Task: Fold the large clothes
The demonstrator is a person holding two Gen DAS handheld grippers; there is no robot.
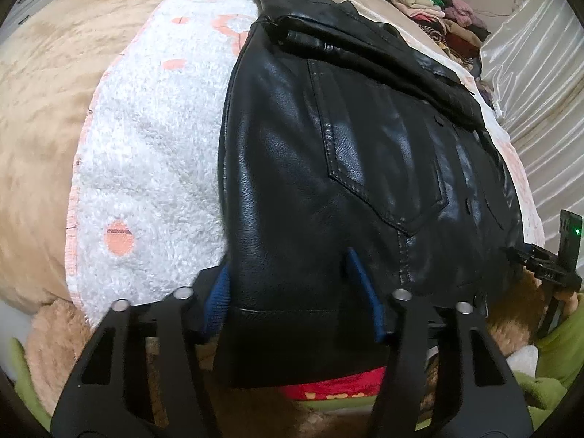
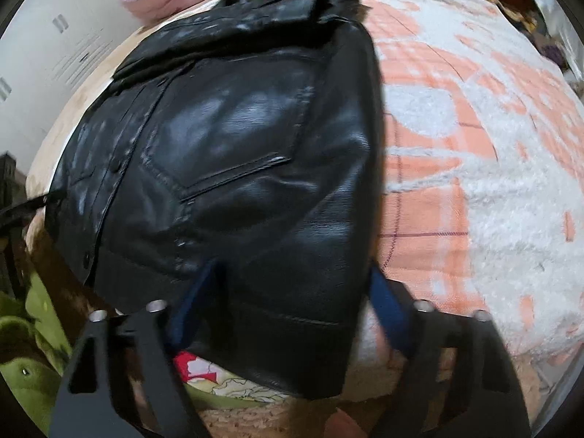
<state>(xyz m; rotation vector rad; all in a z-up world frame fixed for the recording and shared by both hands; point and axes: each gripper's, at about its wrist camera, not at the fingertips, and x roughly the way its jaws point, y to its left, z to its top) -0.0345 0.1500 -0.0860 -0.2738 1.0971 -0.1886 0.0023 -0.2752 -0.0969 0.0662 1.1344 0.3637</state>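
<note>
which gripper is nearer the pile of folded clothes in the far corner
Right, most likely. The pile of folded clothes lies far off on the right. The left gripper straddles the jacket's left hem corner; the right gripper its right corner.

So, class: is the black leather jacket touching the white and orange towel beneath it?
Touching. The left wrist view shows the black leather jacket lying flat on the white and orange towel, no gap at its edge.

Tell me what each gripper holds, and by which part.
Both straddle the black leather jacket's bottom hem: the left gripper at its left corner, the right gripper at its right corner. Whether they actually clamp it cannot be told.
</note>
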